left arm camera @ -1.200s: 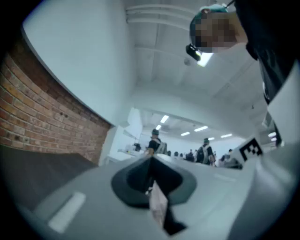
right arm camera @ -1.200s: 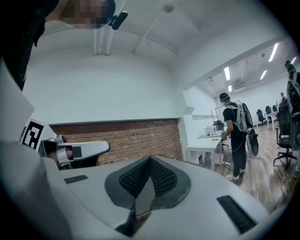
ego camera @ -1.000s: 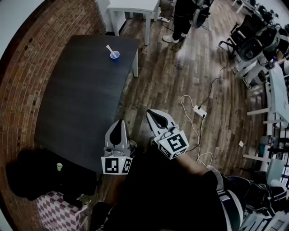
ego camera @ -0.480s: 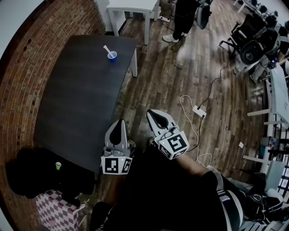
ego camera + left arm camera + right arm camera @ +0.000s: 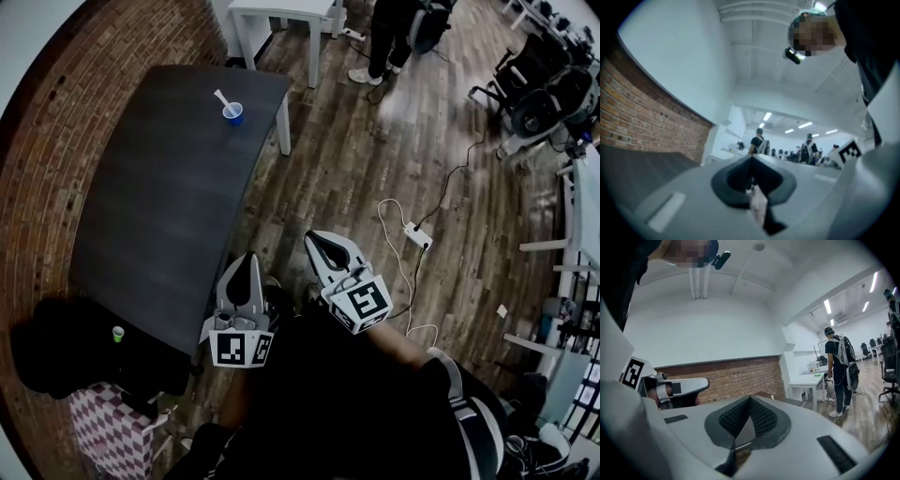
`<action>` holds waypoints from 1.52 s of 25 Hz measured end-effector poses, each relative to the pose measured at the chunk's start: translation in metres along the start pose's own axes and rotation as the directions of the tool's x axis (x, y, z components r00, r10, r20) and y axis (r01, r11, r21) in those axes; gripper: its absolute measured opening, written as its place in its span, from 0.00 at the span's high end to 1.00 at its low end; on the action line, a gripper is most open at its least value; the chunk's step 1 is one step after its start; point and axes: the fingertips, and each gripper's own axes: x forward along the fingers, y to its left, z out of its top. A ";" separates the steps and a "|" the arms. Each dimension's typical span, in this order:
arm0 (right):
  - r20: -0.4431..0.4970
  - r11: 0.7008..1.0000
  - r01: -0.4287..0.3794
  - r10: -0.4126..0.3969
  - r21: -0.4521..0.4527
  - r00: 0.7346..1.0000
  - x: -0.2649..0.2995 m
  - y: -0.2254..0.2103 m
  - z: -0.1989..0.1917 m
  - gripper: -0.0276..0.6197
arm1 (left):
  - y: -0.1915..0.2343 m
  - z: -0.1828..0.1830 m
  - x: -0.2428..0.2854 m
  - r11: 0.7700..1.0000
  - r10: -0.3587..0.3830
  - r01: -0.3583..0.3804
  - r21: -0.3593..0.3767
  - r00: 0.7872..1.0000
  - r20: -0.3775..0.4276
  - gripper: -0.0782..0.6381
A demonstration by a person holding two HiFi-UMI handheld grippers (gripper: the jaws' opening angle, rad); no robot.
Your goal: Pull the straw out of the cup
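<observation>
A dark table point(image 5: 159, 206) stretches ahead and left of the fingers point(image 5: 246, 277) of the left gripper point(image 5: 249, 255), along a brick wall point(image 5: 37, 187), with a white table point(image 5: 281, 14) well beyond its far end. Ahead and right of the fingers point(image 5: 328, 248) of the right gripper point(image 5: 309, 234) lies a wood floor point(image 5: 375, 169), a white cable point(image 5: 394, 211) and power strip point(image 5: 417, 234) near them and office chairs point(image 5: 539, 94) far off. Strip lights point(image 5: 828, 305) glow on the white ceiling point(image 5: 740, 268).

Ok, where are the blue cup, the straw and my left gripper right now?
blue cup point(image 5: 232, 114): head view, on its blue body.
straw point(image 5: 221, 98): head view, on the white shaft sticking out above the rim.
left gripper point(image 5: 247, 260): head view, where its two fingers meet at the tip.
</observation>
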 end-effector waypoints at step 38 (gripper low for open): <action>-0.178 0.996 0.015 -0.030 -0.088 0.984 0.331 -0.097 0.011 0.95 | 0.240 0.005 0.220 0.995 0.034 -0.036 -0.096 0.999 -0.023 0.88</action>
